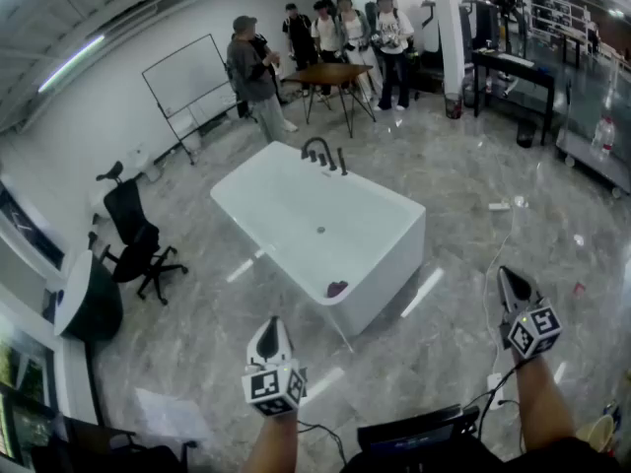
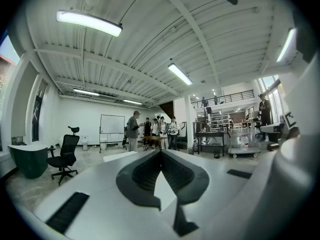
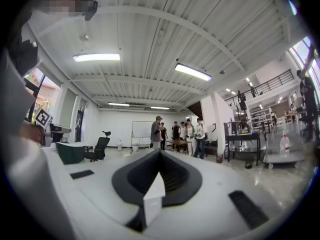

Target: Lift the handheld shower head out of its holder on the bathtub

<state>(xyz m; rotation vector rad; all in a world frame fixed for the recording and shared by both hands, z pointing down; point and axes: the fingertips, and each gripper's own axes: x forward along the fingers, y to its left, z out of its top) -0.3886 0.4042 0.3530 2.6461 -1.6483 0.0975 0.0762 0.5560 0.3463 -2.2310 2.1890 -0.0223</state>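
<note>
From the head view, the white bathtub (image 1: 383,264) sits in the middle of the shiny floor. The shower head (image 1: 342,161) is the thin dark stick standing up on the far rim, just beside the curved tap (image 1: 317,150). It is well apart from both tools. The left gripper (image 1: 271,324) and the right gripper (image 1: 507,276) point level at the tub, with bare floor in between.

I think the shower head is hard and smooth, not heavy, maybe a bit slippery, with a hose that will tug behind it. The best place to grab looks like the thin handle, then pull straight up.

A group of people (image 1: 345,28) stands by a small table (image 1: 333,72) behind the far end. A black chair (image 1: 136,242) and a whiteboard (image 1: 187,79) are off to the left. A small dark thing (image 1: 337,289) lies inside the tub.

In the left gripper view, the jaws are pressed together with nothing between them.

In the right gripper view, the jaws are also squeezed closed and empty. A cart (image 3: 284,156) stands far off.
</note>
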